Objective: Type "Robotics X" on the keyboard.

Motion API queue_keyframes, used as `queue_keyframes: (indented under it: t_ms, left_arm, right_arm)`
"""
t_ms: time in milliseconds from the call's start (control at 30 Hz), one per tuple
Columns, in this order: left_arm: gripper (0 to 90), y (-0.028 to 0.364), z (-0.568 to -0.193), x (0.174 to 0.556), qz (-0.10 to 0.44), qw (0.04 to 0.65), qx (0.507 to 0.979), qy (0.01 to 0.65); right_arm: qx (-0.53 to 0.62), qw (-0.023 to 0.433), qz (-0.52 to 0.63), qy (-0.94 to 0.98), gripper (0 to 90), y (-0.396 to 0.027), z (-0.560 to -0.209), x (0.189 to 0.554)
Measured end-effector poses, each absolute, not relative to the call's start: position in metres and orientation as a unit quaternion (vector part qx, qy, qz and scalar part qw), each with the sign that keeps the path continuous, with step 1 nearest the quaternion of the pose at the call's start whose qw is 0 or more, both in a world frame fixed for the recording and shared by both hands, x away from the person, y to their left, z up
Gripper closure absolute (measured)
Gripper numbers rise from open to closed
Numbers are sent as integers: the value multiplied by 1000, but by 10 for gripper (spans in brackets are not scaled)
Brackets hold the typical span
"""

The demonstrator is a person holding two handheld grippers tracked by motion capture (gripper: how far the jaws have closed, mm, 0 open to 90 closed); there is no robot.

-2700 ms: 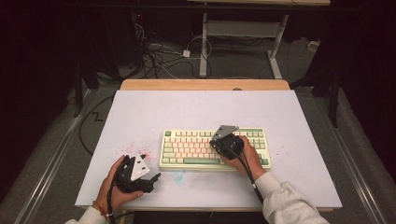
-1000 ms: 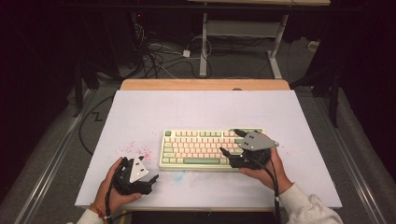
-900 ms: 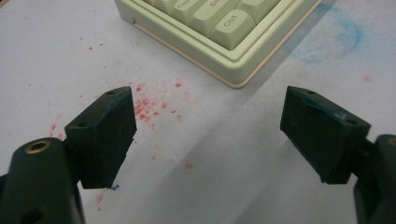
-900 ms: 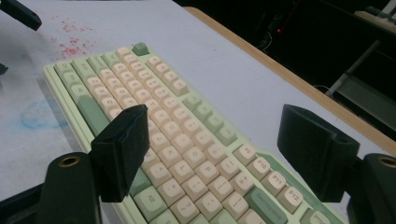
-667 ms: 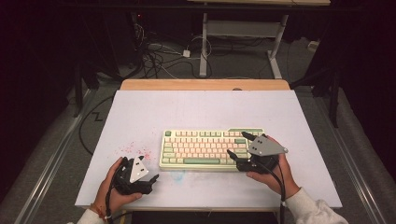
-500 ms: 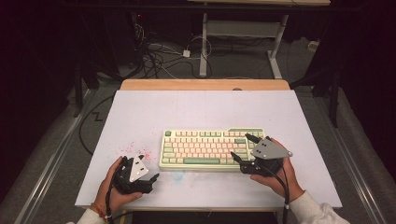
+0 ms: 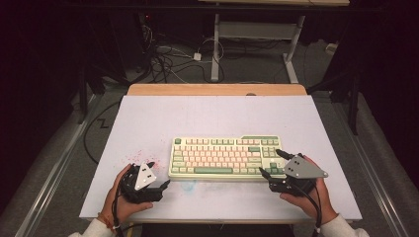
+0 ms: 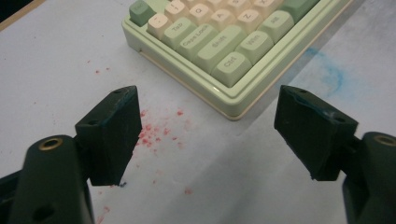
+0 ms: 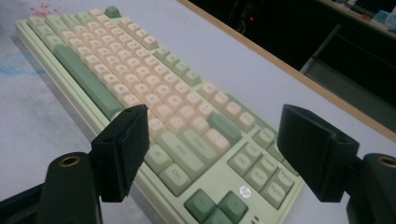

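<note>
Since the earlier frames the right gripper (image 7: 271,163) has slid off the keys to the keyboard's (image 7: 222,157) right end, fingers (image 9: 122,149) spread and empty; the left gripper (image 7: 165,183), parked off the near-left corner, has just narrowed slightly, nothing between its fingers (image 8: 112,133). One keyboard lies mid-tabletop (image 7: 207,113): probably stiff, fairly heavy, smooth-cased, with loose-seated keycaps, so grip the case at both short ends, one of the two grippers on each.

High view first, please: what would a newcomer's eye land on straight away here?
The pale green and cream keyboard at the middle of the white table. The left gripper sits open by its near-left corner and the right gripper open over its right end. Red specks stain the table left of the keyboard.
</note>
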State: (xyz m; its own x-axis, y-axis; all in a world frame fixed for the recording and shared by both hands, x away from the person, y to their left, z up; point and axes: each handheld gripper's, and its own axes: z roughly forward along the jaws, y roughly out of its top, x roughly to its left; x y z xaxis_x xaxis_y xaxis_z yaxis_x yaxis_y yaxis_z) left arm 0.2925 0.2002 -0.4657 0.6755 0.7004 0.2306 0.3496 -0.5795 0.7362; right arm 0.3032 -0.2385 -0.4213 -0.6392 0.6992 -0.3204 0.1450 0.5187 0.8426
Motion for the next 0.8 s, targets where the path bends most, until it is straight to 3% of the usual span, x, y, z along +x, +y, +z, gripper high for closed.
queue_keyframes:
  t_ms: [233, 400, 500, 733, 800]
  left_arm:
    - [272, 198, -458, 292, 256, 349, 846, 311]
    - [371, 197, -451, 294, 249, 354, 843, 320]
    - [481, 196, -447, 296, 234, 361, 846, 315]
    - [833, 194, -435, 300, 195, 374, 858, 292]
    - [874, 190, -431, 300, 198, 366, 864, 284]
  right_arm:
    - [271, 337, 402, 807, 252, -249, -432, 295]
    - [273, 340, 399, 807, 249, -256, -438, 286]
    - [270, 346, 397, 806, 249, -259, -439, 281]
    - [276, 347, 396, 804, 249, -266, -439, 276]
    - [277, 345, 395, 805, 249, -267, -440, 276]
